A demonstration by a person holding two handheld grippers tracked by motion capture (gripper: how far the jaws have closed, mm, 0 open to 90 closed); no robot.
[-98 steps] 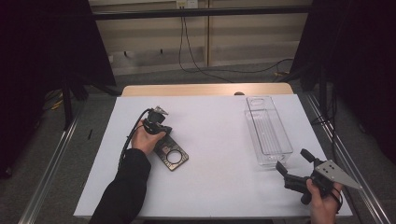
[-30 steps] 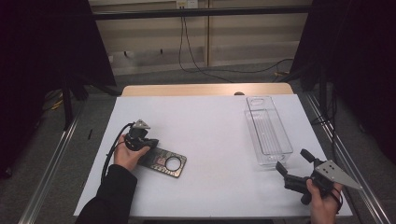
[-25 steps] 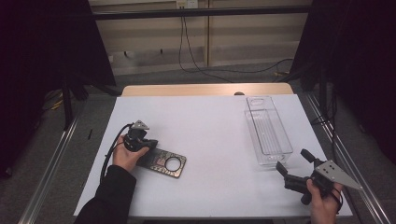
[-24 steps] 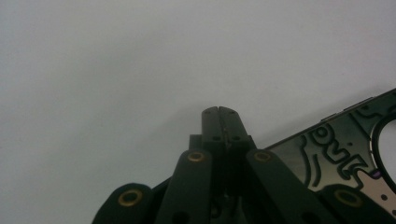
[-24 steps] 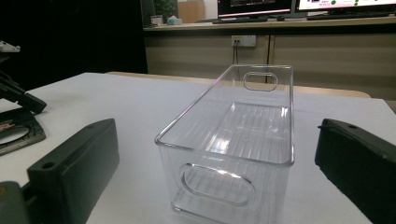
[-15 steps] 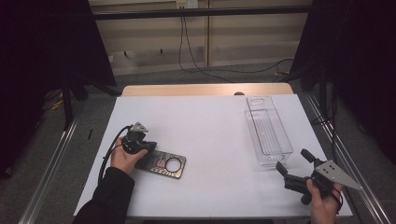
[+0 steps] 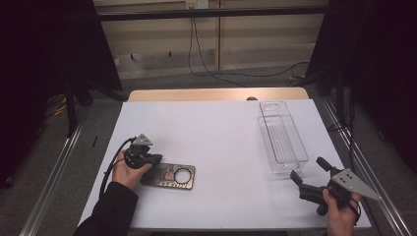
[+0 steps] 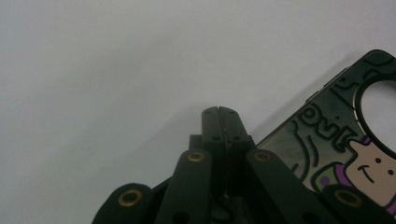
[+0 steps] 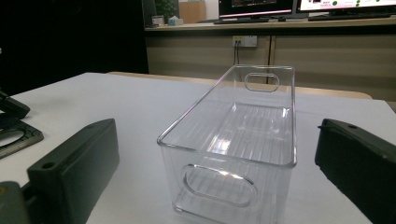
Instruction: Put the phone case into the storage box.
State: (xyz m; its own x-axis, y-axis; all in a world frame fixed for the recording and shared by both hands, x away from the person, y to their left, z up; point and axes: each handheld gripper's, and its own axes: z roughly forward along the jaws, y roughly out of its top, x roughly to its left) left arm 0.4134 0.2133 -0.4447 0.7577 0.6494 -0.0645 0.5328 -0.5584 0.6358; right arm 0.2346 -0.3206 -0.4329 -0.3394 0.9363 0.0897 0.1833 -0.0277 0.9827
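Lying flat near the table's (image 7: 221, 123) front left, the dark phone case (image 7: 169, 176) runs its long axis left to right, its round cutout toward the right end; we note the left gripper (image 7: 147, 158) touching its left end with jaws pressed together, gripping nothing we can make out. The clear bin (image 7: 281, 137) at right runs near to far and sits empty. The right gripper (image 7: 309, 173), just in front of it, holds its jaws wide apart.

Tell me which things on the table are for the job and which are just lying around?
Likely for the job:
phone case, beside the shut left gripper
clear bin, empty, facing the open right gripper

Just lying about:
wall cables
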